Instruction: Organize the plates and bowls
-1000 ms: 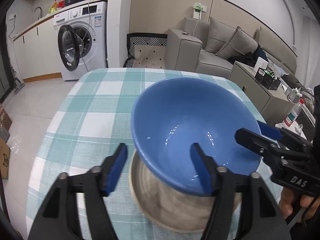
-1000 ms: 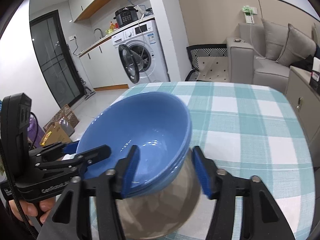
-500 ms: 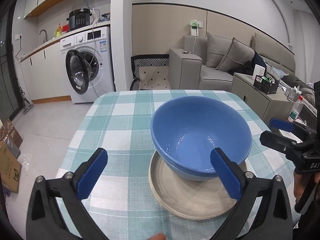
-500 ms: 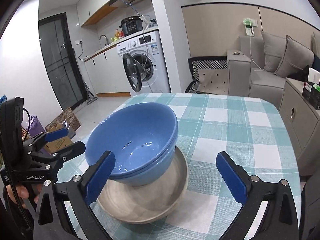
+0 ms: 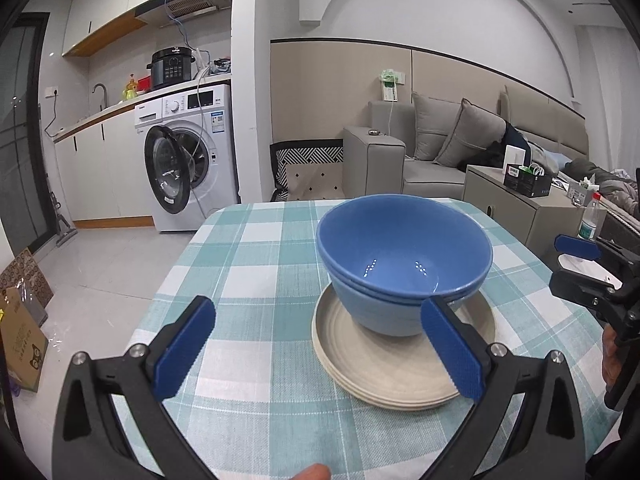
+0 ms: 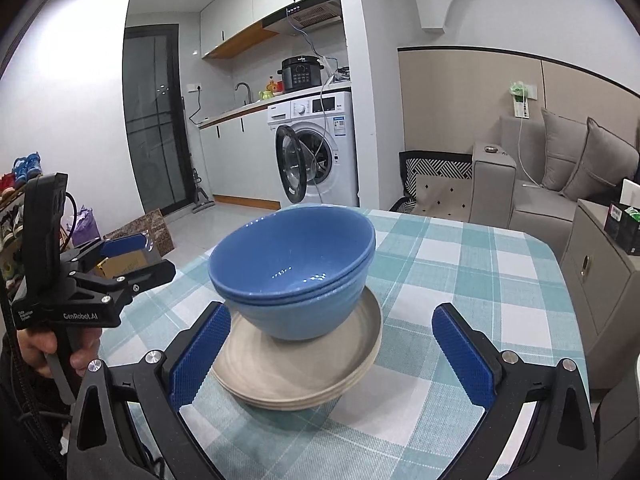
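The glossy blue ceramic bowls (image 5: pixel 404 264), two nested one inside the other, sit upright on a small stack of round beige ridged plates (image 5: pixel 400 364), and that stack rests on the counter under a teal-and-white checked tablecloth (image 5: pixel 248 276). The bowls stand toward the far side of the plates rather than dead centre, so a wide band of bare plate shows on the near side.

The left tongs (image 5: pixel 316 352) are spread wide, their blue pads either side of the stack and touching nothing. The right tongs (image 6: pixel 328 352) are likewise spread and empty, hovering near the plates. Each appears at the edge of the other's view, clear of the crockery.

By the look of it the stacking is done and the step in hand is a clean withdrawal. To do it well, draw both tongs straight back and slightly up with the fingers left wide, so no pad clips a bowl rim or plate edge. If tidier centring is wanted, nudge the lower bowl gently from both sides at once rather than pushing from one, which could slide the plates on the cloth.
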